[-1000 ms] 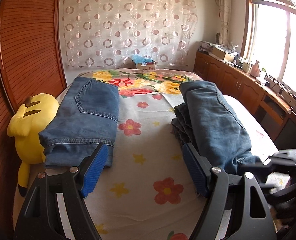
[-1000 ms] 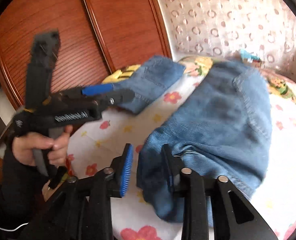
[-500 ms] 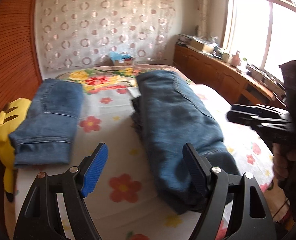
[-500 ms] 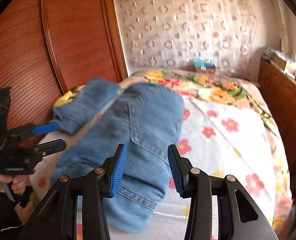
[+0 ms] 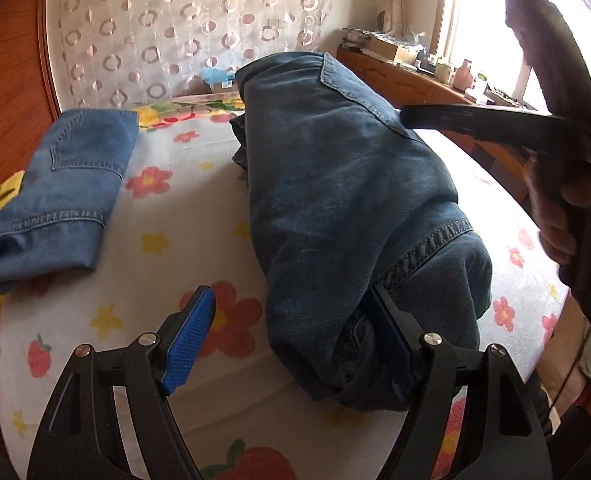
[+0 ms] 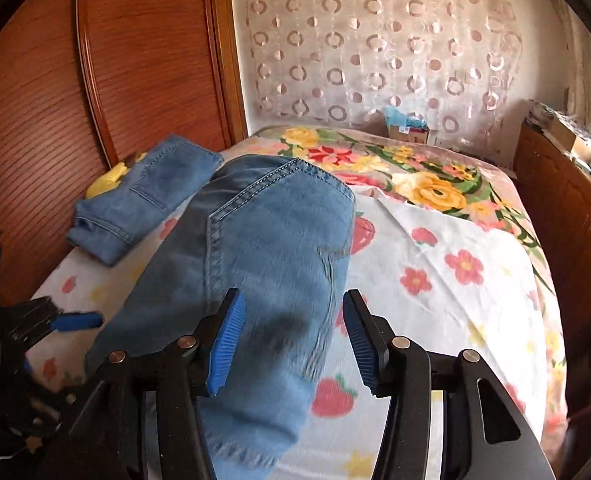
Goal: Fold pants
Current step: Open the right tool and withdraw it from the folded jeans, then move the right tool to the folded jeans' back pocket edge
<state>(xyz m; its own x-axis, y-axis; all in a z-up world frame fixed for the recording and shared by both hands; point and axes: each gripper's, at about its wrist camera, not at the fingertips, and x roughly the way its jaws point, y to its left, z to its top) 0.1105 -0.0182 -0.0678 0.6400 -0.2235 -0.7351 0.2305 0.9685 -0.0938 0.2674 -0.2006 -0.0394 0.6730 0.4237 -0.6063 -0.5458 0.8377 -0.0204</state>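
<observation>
Right tool (image 6: 291, 344) jaws opening, nothing pinched; a moment ago it sat tight by jeans hem. Left tool (image 5: 295, 340) wide open, moved closer. Dark jeans (image 5: 347, 184) lie mid-frame on bed (image 5: 167, 248), let go. Second folded jeans (image 5: 67, 188) at left.

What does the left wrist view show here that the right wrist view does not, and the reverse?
Left wrist only: the bright window and the hand carrying the right gripper. Right wrist only: the wooden wardrobe doors and the big yellow-flowered blanket. Both share the bulky jeans lying on the flowered sheet, the smaller folded jeans over a yellow plush, and the circle-patterned curtain. The right gripper is opening, empty; the left gripper is open.
</observation>
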